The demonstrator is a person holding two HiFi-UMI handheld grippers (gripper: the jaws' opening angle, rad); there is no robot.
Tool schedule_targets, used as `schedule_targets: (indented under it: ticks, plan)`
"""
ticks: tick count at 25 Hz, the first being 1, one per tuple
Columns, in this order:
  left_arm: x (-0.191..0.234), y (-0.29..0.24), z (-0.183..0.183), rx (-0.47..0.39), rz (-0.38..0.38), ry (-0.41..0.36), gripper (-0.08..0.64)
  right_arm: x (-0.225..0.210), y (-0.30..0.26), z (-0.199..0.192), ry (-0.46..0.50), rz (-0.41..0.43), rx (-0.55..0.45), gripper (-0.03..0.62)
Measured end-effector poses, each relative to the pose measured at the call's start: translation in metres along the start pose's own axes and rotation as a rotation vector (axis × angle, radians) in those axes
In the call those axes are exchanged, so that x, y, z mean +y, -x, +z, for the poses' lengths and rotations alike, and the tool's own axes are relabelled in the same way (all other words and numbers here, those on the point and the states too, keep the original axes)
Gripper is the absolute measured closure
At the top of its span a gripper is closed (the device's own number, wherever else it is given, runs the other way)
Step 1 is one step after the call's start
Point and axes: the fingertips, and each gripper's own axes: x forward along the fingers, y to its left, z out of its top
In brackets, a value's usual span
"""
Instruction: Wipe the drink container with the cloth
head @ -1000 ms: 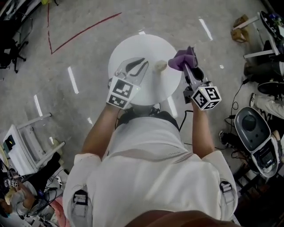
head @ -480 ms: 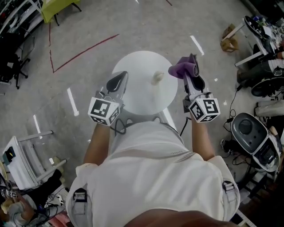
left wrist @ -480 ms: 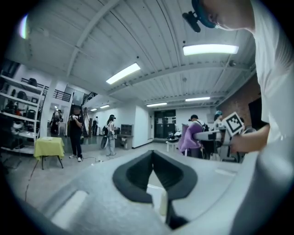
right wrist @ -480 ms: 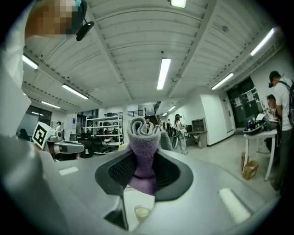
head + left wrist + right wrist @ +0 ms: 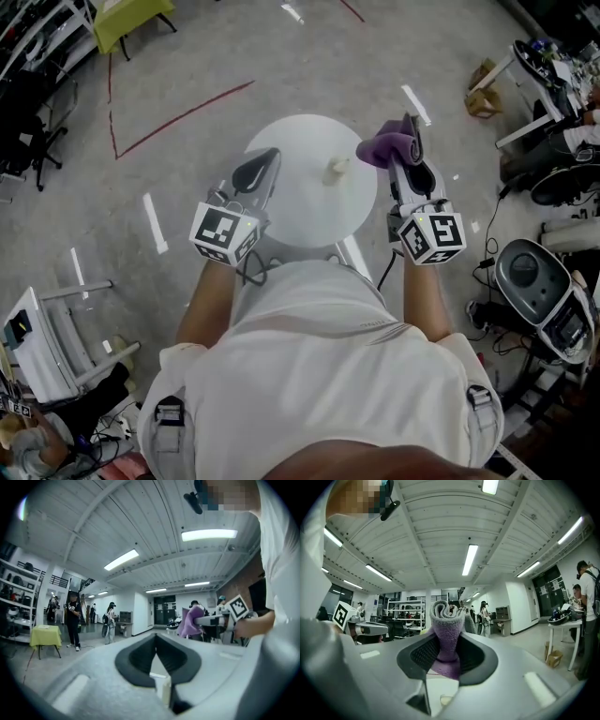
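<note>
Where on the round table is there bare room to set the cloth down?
The table is bare across its far half, and also in the near middle between the left claw and the drink container. The right rim is crowded: the container, the cloth and the right claw cluster there.

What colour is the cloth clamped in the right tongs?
The cloth is purple, seen best in the right gripper view.

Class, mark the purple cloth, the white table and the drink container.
purple cloth (image 5: 382,148): head view, bunched middle.
white table (image 5: 309,211): head view, bare top.
drink container (image 5: 337,170): head view, its top.
</note>
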Motion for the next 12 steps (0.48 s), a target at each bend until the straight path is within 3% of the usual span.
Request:
schedule_targets:
  ticks: [12]
  plan:
    - [0.01, 0.006, 0.005, -0.002, 0.009, 0.025, 0.558, 0.013, -0.008, -0.002, 0.021, 0.035, 0.035, 0.488]
